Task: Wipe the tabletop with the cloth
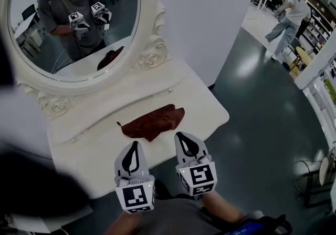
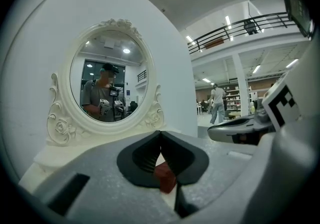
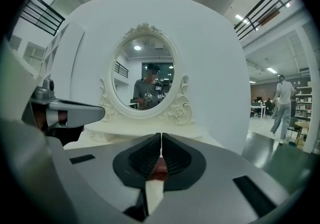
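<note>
A crumpled brown cloth (image 1: 153, 122) lies flat on the white dressing table (image 1: 202, 100), near its front edge. My left gripper (image 1: 135, 144) and right gripper (image 1: 180, 135) hover side by side just short of that edge, pointing at the cloth and apart from it. Both are shut with nothing held. In the left gripper view the closed jaws (image 2: 160, 133) frame a bit of the cloth (image 2: 165, 178) beyond them. The right gripper view shows the same: shut jaws (image 3: 161, 136), with cloth (image 3: 160, 167) seen behind them.
An oval mirror (image 1: 73, 18) in an ornate white frame stands at the back of the table and reflects the person and both grippers. A white wall (image 1: 210, 13) rises behind. Dark floor (image 1: 262, 123) lies to the right, where a person (image 1: 289, 18) walks far off.
</note>
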A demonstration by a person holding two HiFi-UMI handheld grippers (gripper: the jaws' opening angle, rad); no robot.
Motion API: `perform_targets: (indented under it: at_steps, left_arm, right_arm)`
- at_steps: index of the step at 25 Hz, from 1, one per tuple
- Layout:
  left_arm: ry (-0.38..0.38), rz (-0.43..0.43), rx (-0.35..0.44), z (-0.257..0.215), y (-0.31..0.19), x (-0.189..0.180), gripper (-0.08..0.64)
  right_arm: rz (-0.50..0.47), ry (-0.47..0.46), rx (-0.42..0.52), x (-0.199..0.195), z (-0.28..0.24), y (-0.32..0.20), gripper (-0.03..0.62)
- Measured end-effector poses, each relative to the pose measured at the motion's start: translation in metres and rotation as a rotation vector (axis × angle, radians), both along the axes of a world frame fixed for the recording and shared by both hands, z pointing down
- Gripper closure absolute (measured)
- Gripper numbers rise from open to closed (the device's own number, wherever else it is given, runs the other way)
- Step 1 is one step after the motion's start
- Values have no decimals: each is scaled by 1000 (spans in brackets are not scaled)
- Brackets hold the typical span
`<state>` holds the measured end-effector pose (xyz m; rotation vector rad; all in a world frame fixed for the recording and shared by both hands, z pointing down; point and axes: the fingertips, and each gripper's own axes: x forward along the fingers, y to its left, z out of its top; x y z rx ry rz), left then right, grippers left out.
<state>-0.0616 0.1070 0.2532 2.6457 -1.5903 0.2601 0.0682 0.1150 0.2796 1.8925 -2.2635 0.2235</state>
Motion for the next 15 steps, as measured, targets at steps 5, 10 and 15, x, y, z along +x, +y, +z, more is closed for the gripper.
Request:
perform_targets:
  at_steps: [5, 10, 15]
  left_arm:
    - [0, -10, 25, -3, -15, -5, 545]
    - [-4, -41, 3, 4, -28, -10, 545]
    - [4, -75, -10, 6, -52, -4, 545]
  right_arm:
    - [-15, 8, 7, -2, -6, -18, 577]
    - [-49, 13, 9, -5, -2, -40, 577]
    - [-102, -3, 6, -6, -2, -73, 575]
